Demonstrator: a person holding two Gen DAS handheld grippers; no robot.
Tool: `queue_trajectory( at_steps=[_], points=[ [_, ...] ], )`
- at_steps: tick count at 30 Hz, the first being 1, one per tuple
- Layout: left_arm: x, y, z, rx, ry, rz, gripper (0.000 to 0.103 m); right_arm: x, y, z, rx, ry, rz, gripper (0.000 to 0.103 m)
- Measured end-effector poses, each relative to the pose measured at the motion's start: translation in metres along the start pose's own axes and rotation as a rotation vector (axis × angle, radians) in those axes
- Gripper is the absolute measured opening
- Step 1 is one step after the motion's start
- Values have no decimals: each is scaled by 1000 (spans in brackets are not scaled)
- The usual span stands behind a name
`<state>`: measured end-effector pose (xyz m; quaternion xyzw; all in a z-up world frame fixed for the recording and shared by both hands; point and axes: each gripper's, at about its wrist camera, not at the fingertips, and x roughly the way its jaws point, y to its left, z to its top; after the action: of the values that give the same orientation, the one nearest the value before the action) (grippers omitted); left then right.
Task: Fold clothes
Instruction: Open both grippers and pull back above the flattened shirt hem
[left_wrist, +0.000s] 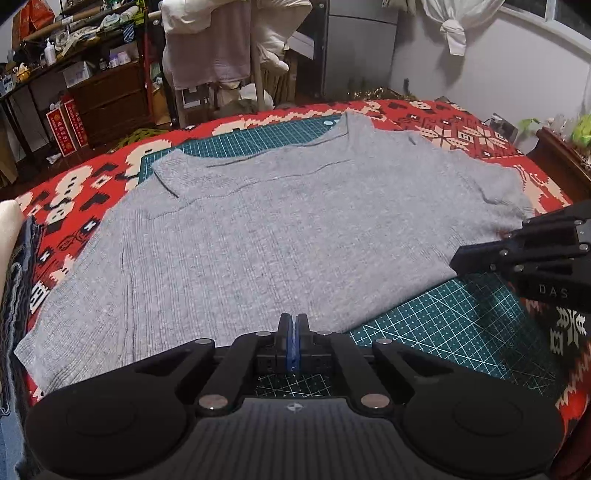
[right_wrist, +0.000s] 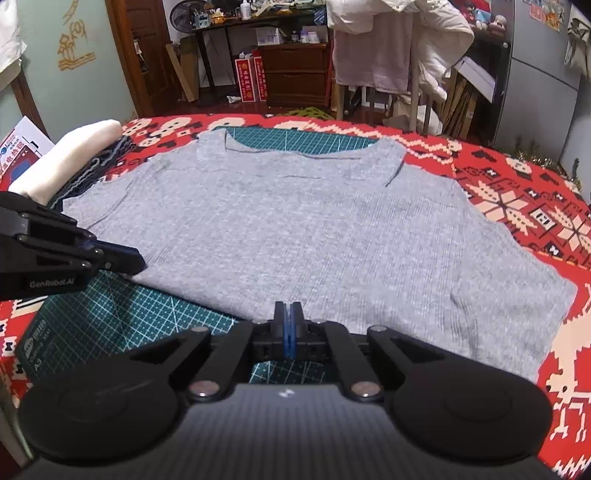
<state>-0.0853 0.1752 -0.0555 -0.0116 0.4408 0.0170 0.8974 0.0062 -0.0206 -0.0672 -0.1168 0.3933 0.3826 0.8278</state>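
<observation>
A grey ribbed knit top (left_wrist: 280, 229) (right_wrist: 295, 229) lies spread flat on a green cutting mat (left_wrist: 443, 325) (right_wrist: 147, 306), neckline at the far side and hem toward me. My left gripper (left_wrist: 293, 323) is shut, its blue pads pressed together at the near hem. From the right wrist view it (right_wrist: 138, 264) pinches the hem's left end. My right gripper (right_wrist: 287, 314) is likewise shut at the near hem. In the left wrist view it (left_wrist: 453, 259) sits at the hem's right end. No part of the fabric is lifted.
A red, white and black patterned cloth (left_wrist: 461, 136) (right_wrist: 517, 199) covers the table under the mat. Folded white and denim clothes (right_wrist: 74, 158) (left_wrist: 14, 266) are stacked at the left edge. Past the table stand a clothes rack (right_wrist: 388, 55) and dark drawers (right_wrist: 295, 74).
</observation>
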Motion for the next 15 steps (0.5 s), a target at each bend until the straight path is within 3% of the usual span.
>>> queue_trajectory(
  at_steps=[7,10,15],
  points=[
    [-2,2,2,-37,-15,-18,8,-7,-6,1,43,-24,16,4],
    [-1,2,3,-49,-17,-22,17,-9,-12,2,82,-46,3,6],
    [0,-4,-2,-4,6,5,24,-1,-11,0,77,-7,0,9]
  ],
)
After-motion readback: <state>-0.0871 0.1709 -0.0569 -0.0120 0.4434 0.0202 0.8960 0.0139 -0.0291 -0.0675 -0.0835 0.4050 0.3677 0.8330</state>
